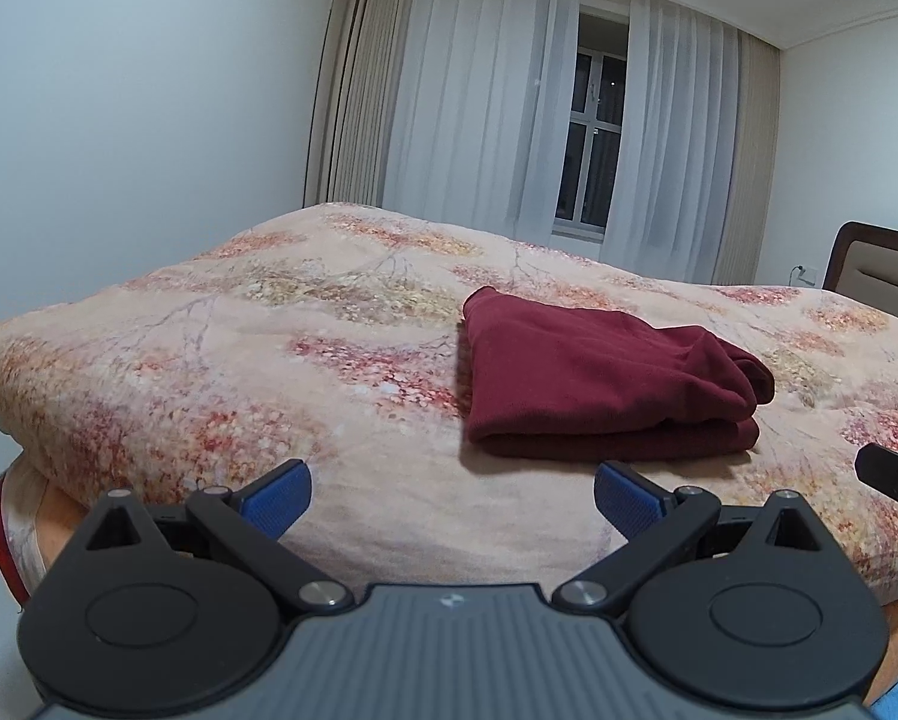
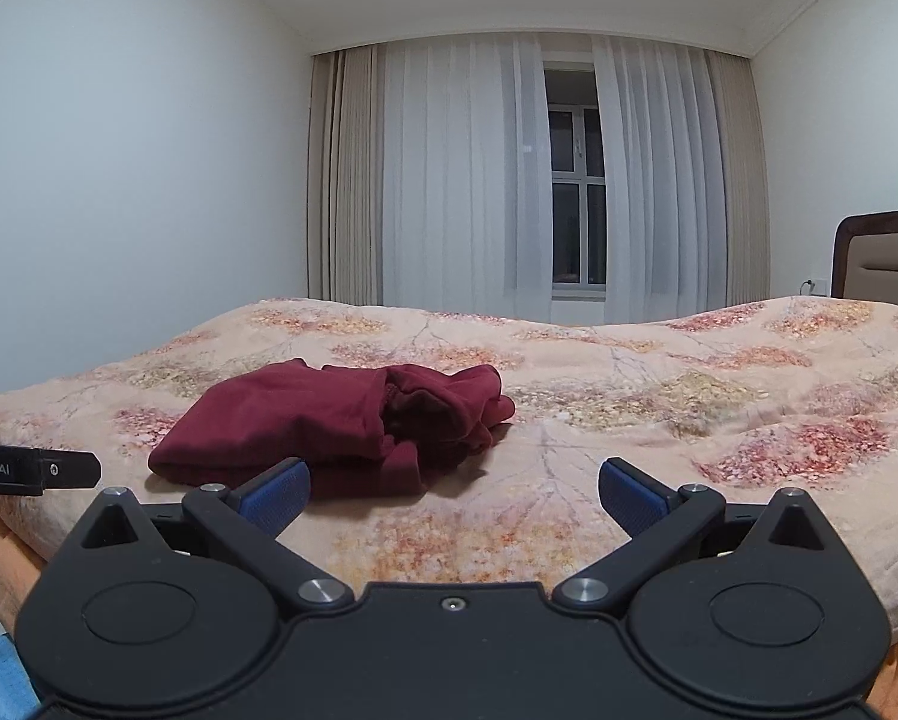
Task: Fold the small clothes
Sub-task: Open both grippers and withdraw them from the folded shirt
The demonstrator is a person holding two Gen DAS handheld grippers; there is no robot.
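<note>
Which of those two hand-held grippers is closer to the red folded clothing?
The left hand-held gripper: the dark red garment lies just beyond its fingertips, while the right hand-held gripper points mostly at bare bedspread.

A dark red garment (image 1: 610, 378) lies folded into a thick, layered bundle on the bed, its right end bunched and rumpled.

Left gripper (image 1: 452, 501): matte black linkage arms, 2 round black discs, grey ribbed centre plate, silver pivot screws, blue textured pads (image 1: 278, 495). Right gripper (image 2: 453, 498): same build, black centre plate with 1 small screw, blue pads (image 2: 276, 493). White "obot.AI" lettering on left gripper's side.
</note>
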